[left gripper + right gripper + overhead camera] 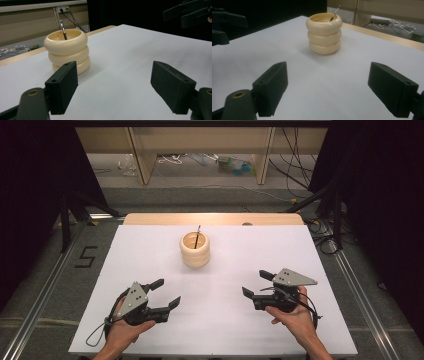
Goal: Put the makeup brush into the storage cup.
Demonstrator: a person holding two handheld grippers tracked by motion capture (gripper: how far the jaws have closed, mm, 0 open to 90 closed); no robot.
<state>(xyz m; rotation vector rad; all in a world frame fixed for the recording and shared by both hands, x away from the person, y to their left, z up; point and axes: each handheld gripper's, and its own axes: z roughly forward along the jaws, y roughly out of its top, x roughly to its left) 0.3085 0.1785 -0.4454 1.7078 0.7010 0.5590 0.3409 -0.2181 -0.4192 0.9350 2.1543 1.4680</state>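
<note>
High view is showing a cream ribbed cup (195, 249) standing upright on the white tabletop (215, 320), sitting toward the far middle of it, with a thin dark stick (197, 236) leaning inside and poking just above the rim. The cup is looking like three rounded rings stacked one on another, and in the left gripper view the stick (63, 30) is showing a small pale tip, though what kind of tool it is I cannot tell, perhaps a fine brush. Nothing is touching the cup; both tongs are staying well apart from it, on the near half of the tabletop. The left tongs (167, 294) are hanging near the near-left part, held in the person's left hand (125, 330), with the jaws standing wide apart and gripping nothing; in the left gripper view the cup (67, 51) is sitting beyond and a little left of the gap between them. The right tongs (256, 284) are hovering at the near-right, held in the right hand (295, 317), jaws likewise spread and bare, pointing inward toward the left tongs. In the right gripper view the cup (324, 33) is standing ahead of the gap, and the wooden far edge (215, 218) of the table is showing behind it.
</note>
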